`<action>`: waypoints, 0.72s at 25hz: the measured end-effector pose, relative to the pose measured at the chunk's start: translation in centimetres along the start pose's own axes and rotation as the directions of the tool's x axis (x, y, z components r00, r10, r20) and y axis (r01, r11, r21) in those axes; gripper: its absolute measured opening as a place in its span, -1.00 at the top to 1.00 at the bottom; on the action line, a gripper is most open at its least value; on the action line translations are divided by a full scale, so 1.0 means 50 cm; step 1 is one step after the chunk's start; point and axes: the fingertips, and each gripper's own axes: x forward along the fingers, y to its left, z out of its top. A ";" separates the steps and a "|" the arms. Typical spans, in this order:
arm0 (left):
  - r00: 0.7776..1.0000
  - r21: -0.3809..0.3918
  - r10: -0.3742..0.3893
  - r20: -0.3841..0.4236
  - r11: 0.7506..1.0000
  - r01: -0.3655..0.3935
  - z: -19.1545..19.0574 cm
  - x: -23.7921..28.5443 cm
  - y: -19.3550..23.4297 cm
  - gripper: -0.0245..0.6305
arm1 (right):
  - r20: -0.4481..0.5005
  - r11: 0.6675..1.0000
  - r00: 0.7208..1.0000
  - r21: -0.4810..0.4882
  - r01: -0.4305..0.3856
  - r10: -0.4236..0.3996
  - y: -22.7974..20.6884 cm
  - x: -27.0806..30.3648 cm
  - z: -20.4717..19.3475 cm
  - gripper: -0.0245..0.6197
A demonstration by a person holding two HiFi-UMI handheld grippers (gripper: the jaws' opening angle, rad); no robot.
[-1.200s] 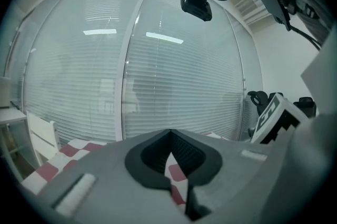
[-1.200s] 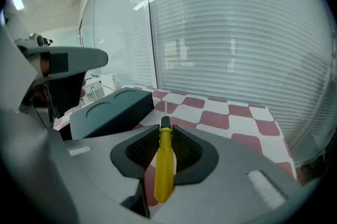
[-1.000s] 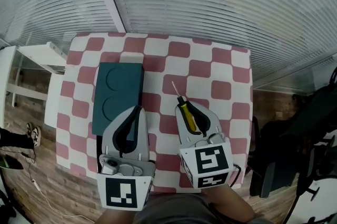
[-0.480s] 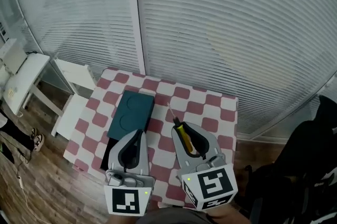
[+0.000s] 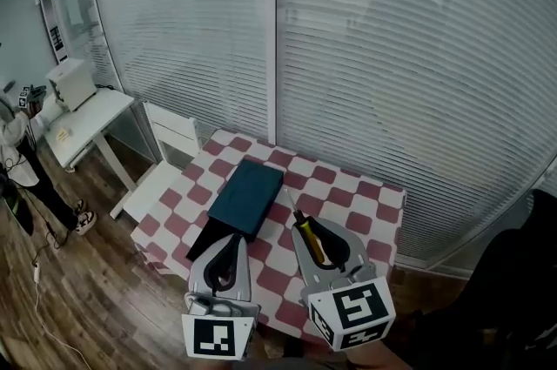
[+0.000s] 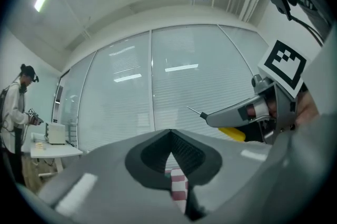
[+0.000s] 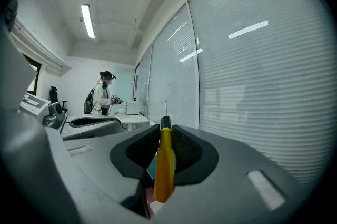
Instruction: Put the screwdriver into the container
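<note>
Gripping the screwdriver (image 7: pixel 162 165) by its yellow handle, my right gripper (image 5: pixel 302 226) has both jaws pressed onto it, with the black collar and thin metal shaft poking out past the tips. I hold it along the line of the jaws, so I judge that wherever I aim the gripper the shaft will lead the way into the box. The handle sits deep between the pads, which should stop it from swinging as I carry it.

It is up in the air, well above the checked tablecloth (image 5: pixel 350 196) and apart from everything on it. The right gripper view looks out at the window blinds (image 7: pixel 253 86) rather than down, so the tool is not yet aimed at its target.

The dark teal container (image 5: pixel 247 196) lies on the cloth below and to the left of the screwdriver, with a black part showing at its near end. I cannot tell from up here whether that is an opening or a lid.

My left gripper (image 6: pixel 169 136) has its jaws closed together on nothing, with only a strip of checked cloth showing under them. It hangs beside the right one, over the container's near end, and I judge it is there to steady or open the box.

Off to the left stand a white chair (image 5: pixel 168 152) and a white side table (image 5: pixel 87 117).
</note>
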 end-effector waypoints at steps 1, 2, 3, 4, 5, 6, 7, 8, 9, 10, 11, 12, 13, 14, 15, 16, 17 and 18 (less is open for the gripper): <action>1.000 0.004 0.011 -0.003 1.000 -0.011 0.000 -0.011 0.000 0.92 | 0.000 1.000 1.000 0.000 -0.012 0.012 0.008 -0.007 -0.003 0.61; 1.000 0.008 0.022 -0.006 1.000 -0.022 -0.001 -0.021 0.000 0.92 | 0.000 1.000 1.000 0.000 -0.024 0.024 0.015 -0.012 -0.008 0.61; 0.999 0.013 0.031 -0.010 0.999 -0.031 -0.003 -0.028 0.000 0.93 | -0.001 0.999 0.999 0.000 -0.035 0.035 0.022 -0.014 -0.013 0.61; 0.999 0.017 0.040 -0.016 0.999 -0.039 -0.005 -0.035 0.002 0.92 | -0.002 0.999 0.999 0.002 -0.046 0.046 0.028 -0.016 -0.018 0.61; 0.999 0.020 0.047 -0.023 0.999 -0.047 -0.007 -0.042 0.004 0.93 | -0.005 0.999 0.999 0.008 -0.054 0.054 0.035 -0.016 -0.023 0.61; 0.998 0.025 0.053 -0.030 0.998 -0.052 -0.008 -0.048 0.007 0.93 | -0.008 0.998 0.998 0.015 -0.060 0.060 0.040 -0.016 -0.027 0.61; 0.998 0.033 0.057 -0.035 0.998 -0.055 -0.007 -0.053 0.010 0.92 | -0.008 0.998 0.998 0.022 -0.065 0.065 0.045 -0.015 -0.029 0.61; 0.998 0.044 0.058 -0.038 0.997 -0.057 -0.006 -0.056 0.014 0.92 | -0.007 0.997 0.998 0.029 -0.069 0.069 0.049 -0.014 -0.030 0.61; 0.998 0.053 0.060 -0.038 0.997 -0.058 -0.003 -0.058 0.017 0.92 | -0.005 0.997 0.997 0.036 -0.072 0.072 0.052 -0.010 -0.031 0.61; 0.998 0.058 0.061 -0.034 0.997 -0.059 -0.001 -0.057 0.022 0.93 | -0.002 0.996 0.997 0.041 -0.074 0.074 0.054 -0.006 -0.032 0.61; 0.998 0.061 0.061 -0.028 0.996 -0.059 0.003 -0.056 0.027 0.92 | 0.000 0.996 0.997 0.047 -0.076 0.076 0.057 0.000 -0.033 0.61; 0.998 0.065 0.058 -0.016 0.996 -0.057 0.009 -0.052 0.033 0.92 | 0.001 0.996 0.997 0.052 -0.077 0.077 0.062 0.007 -0.035 0.61; 0.999 0.072 0.052 -0.001 0.996 -0.052 0.015 -0.048 0.040 0.92 | 0.002 0.996 0.997 0.056 -0.076 0.076 0.066 0.014 -0.037 0.61; 0.999 0.076 0.047 0.002 0.996 -0.047 0.015 -0.045 0.049 0.93 | 0.002 0.996 0.997 0.058 -0.074 0.074 0.072 0.023 -0.039 0.61; 0.999 0.075 0.044 -0.011 0.996 -0.043 0.008 -0.043 0.060 0.92 | 0.002 0.996 0.997 0.059 -0.071 0.071 0.077 0.032 -0.041 0.61; 0.999 0.071 0.040 -0.024 0.997 -0.038 0.000 -0.041 0.072 0.92 | 0.001 0.996 0.998 0.060 -0.067 0.067 0.083 0.043 -0.042 0.61; 0.999 0.070 0.030 -0.028 0.997 -0.028 -0.004 -0.036 0.084 0.92 | -0.001 0.996 0.998 0.060 -0.060 0.060 0.090 0.054 -0.043 0.61; 1.000 0.071 0.014 -0.024 0.997 -0.012 -0.004 -0.029 0.095 0.92 | -0.005 0.997 0.999 0.060 -0.050 0.050 0.097 0.065 -0.044 0.61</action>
